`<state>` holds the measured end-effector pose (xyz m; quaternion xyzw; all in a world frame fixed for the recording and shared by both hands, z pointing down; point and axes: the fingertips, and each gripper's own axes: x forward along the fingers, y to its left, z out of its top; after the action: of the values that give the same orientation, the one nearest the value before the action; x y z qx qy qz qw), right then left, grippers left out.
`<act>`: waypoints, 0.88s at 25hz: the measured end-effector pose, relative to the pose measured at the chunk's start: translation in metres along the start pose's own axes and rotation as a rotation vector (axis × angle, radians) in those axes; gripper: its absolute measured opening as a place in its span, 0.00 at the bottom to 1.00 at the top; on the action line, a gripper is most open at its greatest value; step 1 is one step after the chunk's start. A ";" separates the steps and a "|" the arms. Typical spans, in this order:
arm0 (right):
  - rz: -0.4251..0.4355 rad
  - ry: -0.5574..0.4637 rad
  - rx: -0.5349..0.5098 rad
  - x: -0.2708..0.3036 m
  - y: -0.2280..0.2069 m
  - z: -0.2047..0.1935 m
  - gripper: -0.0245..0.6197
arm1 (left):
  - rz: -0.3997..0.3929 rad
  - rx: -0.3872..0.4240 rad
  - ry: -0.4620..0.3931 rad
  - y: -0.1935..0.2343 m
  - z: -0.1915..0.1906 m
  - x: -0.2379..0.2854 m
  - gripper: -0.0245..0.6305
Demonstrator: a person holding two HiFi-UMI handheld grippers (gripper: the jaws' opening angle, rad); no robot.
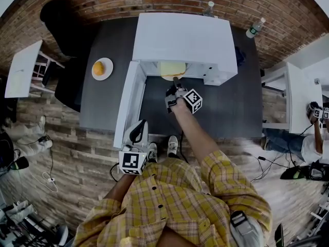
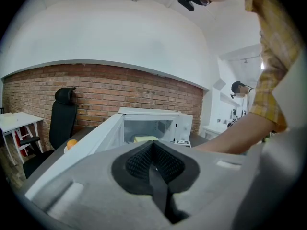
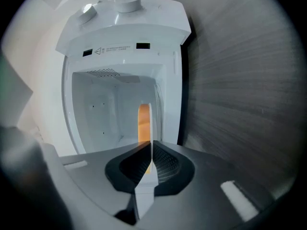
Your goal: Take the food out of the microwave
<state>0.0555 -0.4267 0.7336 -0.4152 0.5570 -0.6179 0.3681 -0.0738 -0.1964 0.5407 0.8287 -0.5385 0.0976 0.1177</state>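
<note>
Food [image 1: 171, 69], a pale yellow portion, lies on a white plate [image 1: 172, 77] inside the microwave [image 1: 185, 37], just behind the mouth of the oven. The microwave stands at the middle of the desk's [image 1: 231, 107] back edge, with its door [image 1: 128, 104] swung fully open toward the front edge on the left side. The right gripper [image 1: 176, 82] reaches into the oven mouth. In the right gripper view the plate shows edge-on, and the claw [image 3: 146, 164] is pinched on its white rim [image 3: 149, 123], with the food showing as an orange strip [image 3: 143, 123] beside that rim. The left gripper [image 1: 138, 133] is held at the desk's front edge, next to the outer end of the door. Its claw [image 2: 154, 162] is pressed together with nothing between the pads. An orange [image 1: 98, 68] sits on a saucer [image 1: 108, 63] near the desk's left edge, well apart from the microwave.
</note>
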 end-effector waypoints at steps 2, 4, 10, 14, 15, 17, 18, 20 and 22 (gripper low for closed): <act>0.011 0.007 -0.013 -0.006 0.001 0.000 0.06 | -0.004 0.002 -0.002 0.000 0.000 -0.001 0.04; 0.024 0.011 -0.022 -0.011 0.005 0.002 0.06 | -0.008 0.004 -0.006 0.000 0.000 -0.002 0.04; 0.038 0.014 -0.024 -0.034 0.021 -0.002 0.06 | -0.025 -0.004 -0.022 -0.003 0.002 -0.001 0.04; 0.039 0.002 -0.017 -0.055 0.026 -0.002 0.06 | -0.052 0.003 -0.046 -0.013 0.009 -0.001 0.04; 0.039 0.001 -0.020 -0.059 0.029 -0.002 0.06 | -0.059 0.006 -0.053 -0.015 0.011 -0.002 0.04; 0.035 0.005 -0.033 -0.068 0.035 -0.004 0.06 | -0.070 0.008 -0.064 -0.018 0.015 -0.003 0.04; 0.034 0.006 -0.037 -0.073 0.037 -0.005 0.06 | -0.073 0.007 -0.068 -0.019 0.016 -0.004 0.04; 0.046 0.000 -0.022 -0.083 0.045 -0.009 0.06 | -0.079 0.003 -0.077 -0.019 0.018 -0.006 0.04; 0.066 -0.008 -0.003 -0.092 0.053 -0.014 0.06 | -0.084 0.001 -0.084 -0.018 0.019 -0.007 0.04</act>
<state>0.0776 -0.3428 0.6710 -0.3996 0.5699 -0.6028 0.3900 -0.0593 -0.1891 0.5192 0.8540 -0.5075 0.0580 0.0984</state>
